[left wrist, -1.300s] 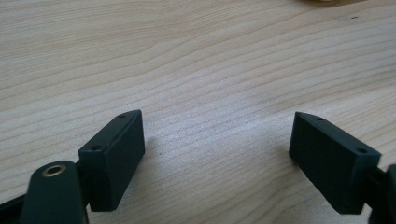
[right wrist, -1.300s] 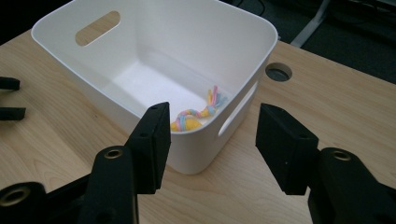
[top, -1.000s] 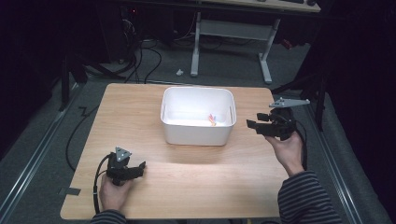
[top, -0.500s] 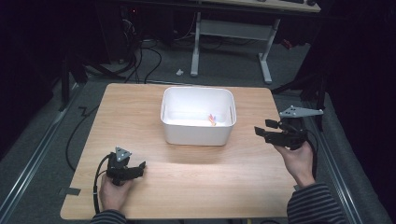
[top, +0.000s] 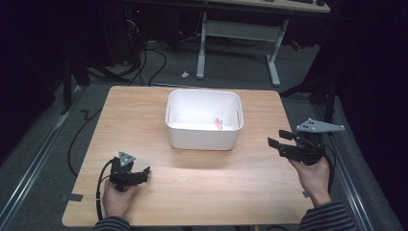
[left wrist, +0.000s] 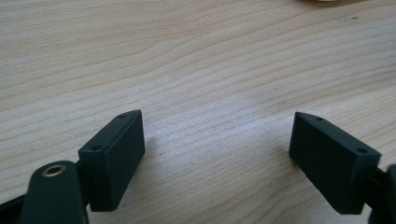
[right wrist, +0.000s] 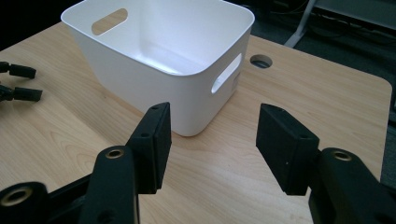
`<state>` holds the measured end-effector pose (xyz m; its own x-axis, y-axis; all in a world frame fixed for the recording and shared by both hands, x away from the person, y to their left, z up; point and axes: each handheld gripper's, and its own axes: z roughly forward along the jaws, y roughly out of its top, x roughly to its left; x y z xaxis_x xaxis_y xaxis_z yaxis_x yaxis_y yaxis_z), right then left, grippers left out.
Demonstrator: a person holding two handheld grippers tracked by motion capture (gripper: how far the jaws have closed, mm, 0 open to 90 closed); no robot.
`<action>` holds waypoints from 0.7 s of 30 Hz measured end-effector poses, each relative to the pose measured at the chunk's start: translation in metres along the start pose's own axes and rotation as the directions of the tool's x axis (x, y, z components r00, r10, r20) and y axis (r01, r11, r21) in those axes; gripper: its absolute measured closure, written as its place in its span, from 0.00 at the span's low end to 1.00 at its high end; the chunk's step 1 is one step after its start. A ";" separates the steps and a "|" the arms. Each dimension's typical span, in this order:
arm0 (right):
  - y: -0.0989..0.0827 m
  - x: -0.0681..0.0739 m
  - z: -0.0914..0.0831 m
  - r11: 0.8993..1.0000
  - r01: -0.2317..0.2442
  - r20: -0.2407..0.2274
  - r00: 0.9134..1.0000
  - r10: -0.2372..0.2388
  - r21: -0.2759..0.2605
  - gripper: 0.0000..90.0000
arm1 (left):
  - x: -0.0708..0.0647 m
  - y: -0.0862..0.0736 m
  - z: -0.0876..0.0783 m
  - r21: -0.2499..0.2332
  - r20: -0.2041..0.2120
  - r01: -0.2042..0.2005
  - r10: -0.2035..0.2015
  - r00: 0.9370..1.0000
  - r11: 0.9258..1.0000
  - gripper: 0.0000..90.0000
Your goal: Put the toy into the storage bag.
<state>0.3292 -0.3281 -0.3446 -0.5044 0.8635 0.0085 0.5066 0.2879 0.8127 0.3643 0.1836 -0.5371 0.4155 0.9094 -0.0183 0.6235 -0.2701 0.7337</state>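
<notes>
A white plastic bin [top: 203, 120] with handle slots stands at the middle of the wooden table [top: 144, 110]; small pinkish and orange items [top: 219, 122] lie in its right end. My left gripper [top: 143, 174] rests low on the table near the front left, open, nothing between its jaws. My right gripper [top: 277, 139] is held above the table's right edge, open and empty, jaws pointing left at the bin. In the right gripper view the bin [right wrist: 163, 56] stands just beyond the gripper [right wrist: 210, 140], with the left gripper [right wrist: 18, 81] far off. Bare wood spans the left gripper [left wrist: 217, 154].
A round cable hole [right wrist: 260, 60] sits in the tabletop behind the bin. Cables [top: 154, 62] and a white desk frame [top: 240, 43] lie on the dark floor beyond the table. A hand [top: 315, 175] with a striped sleeve holds the right gripper.
My right gripper has drawn back from beside the bin toward the table's right front, dropping lower. The left gripper has stayed put.
</notes>
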 end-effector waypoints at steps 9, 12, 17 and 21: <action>-0.019 0.001 -0.008 1.000 -0.015 0.018 1.000 0.015 -0.016 0.51 | 0.000 0.000 0.000 0.000 -0.001 0.000 0.000 1.000 1.000 0.21; -0.024 0.003 -0.007 1.000 -0.015 0.014 1.000 0.016 -0.015 0.51 | 0.000 0.000 0.000 0.001 -0.001 0.000 0.000 1.000 1.000 0.21; -0.031 0.006 -0.007 1.000 -0.020 0.015 1.000 0.021 -0.016 0.51 | 0.000 0.000 0.000 0.000 -0.001 -0.001 0.001 1.000 1.000 0.21; -0.039 0.008 -0.004 1.000 -0.028 0.011 1.000 0.028 -0.011 0.51 | 0.000 0.000 0.000 0.001 0.000 -0.001 0.001 1.000 1.000 0.21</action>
<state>0.3026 -0.3345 -0.3738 -0.4817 0.8760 0.0250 0.5130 0.2588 0.8185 0.3643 0.1836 -0.5371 0.4159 0.9093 -0.0171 0.6238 -0.2716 0.7329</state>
